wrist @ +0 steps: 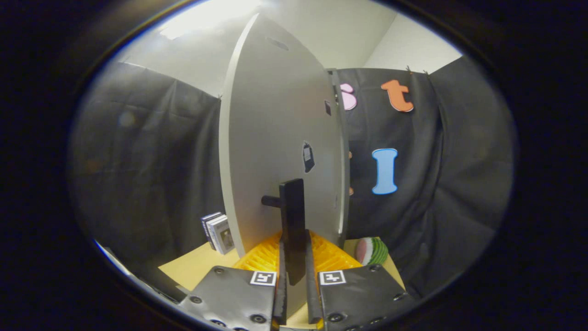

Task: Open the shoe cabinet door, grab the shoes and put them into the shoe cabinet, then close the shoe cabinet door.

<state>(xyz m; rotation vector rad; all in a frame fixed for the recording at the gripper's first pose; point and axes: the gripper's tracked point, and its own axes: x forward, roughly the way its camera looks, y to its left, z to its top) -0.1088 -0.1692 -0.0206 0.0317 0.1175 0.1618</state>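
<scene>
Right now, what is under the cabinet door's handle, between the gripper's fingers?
The gripper is shut on the black handle of the cabinet door. Below it sits a yellow ribbed tray on the table. The handle and fingers cover the tray's middle.

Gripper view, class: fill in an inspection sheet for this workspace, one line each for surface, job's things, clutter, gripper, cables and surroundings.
Surface: tan tabletop with a yellow ribbed mat under the door.
Job's things: grey cabinet door stands swung open, edge toward the camera; its black handle sits between the fingers. Shoes: nothing seen.
Clutter: small boxes standing beside the door; a watermelon-slice toy on the other side.
Gripper: gripper closed, both fingers pressing the handle's lower end.
Cables: nothing seen.
Surroundings: black cloth wall behind, pale wall above.
</scene>
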